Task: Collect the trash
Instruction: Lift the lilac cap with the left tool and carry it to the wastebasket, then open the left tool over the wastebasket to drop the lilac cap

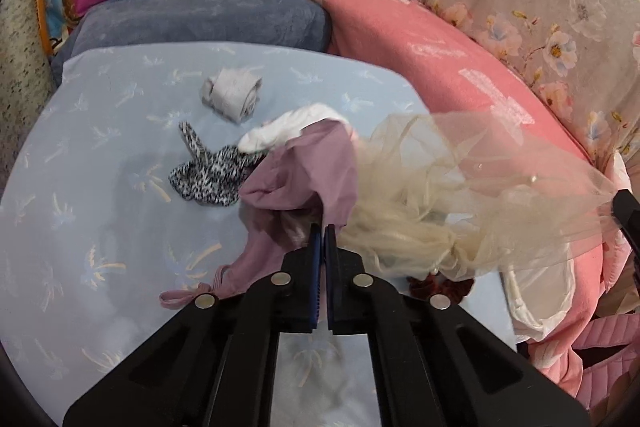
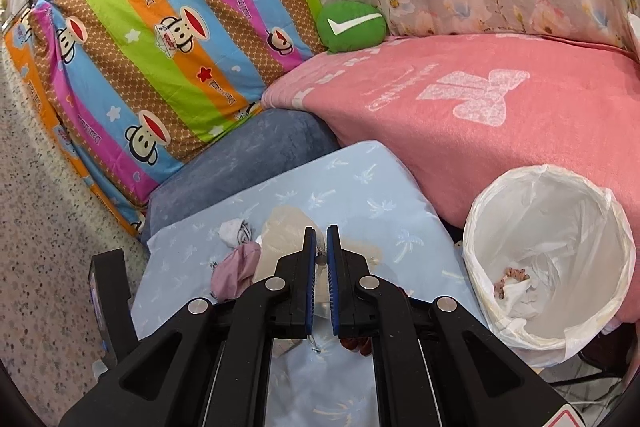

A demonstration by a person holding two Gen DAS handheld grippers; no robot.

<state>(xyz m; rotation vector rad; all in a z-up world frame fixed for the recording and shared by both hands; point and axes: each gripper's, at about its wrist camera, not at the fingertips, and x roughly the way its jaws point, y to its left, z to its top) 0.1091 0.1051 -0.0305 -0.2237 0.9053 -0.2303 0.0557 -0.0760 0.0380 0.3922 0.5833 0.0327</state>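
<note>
On the pale blue palm-print cushion (image 1: 100, 155) lies a heap of small items. My left gripper (image 1: 323, 227) is shut, and a fold of the mauve cloth (image 1: 304, 175) runs into its tips. A white sock (image 1: 292, 131) rests on that cloth. Beige tulle (image 1: 460, 183) stretches taut to the right edge of the left wrist view. My right gripper (image 2: 321, 229) is shut on a thin strand of this tulle (image 2: 286, 233), with a small bead showing between the pads. The bin with a white liner (image 2: 592, 211) stands to the right, with crumpled scraps at its bottom.
A rolled grey sock (image 1: 232, 95), a black-and-white speckled cloth (image 1: 208, 179) and a dark red item (image 1: 436, 287) also lie on the cushion. A pink blanket (image 2: 480, 123), a grey-blue cushion (image 2: 248, 151) and a striped monkey-print quilt (image 2: 160, 59) surround it.
</note>
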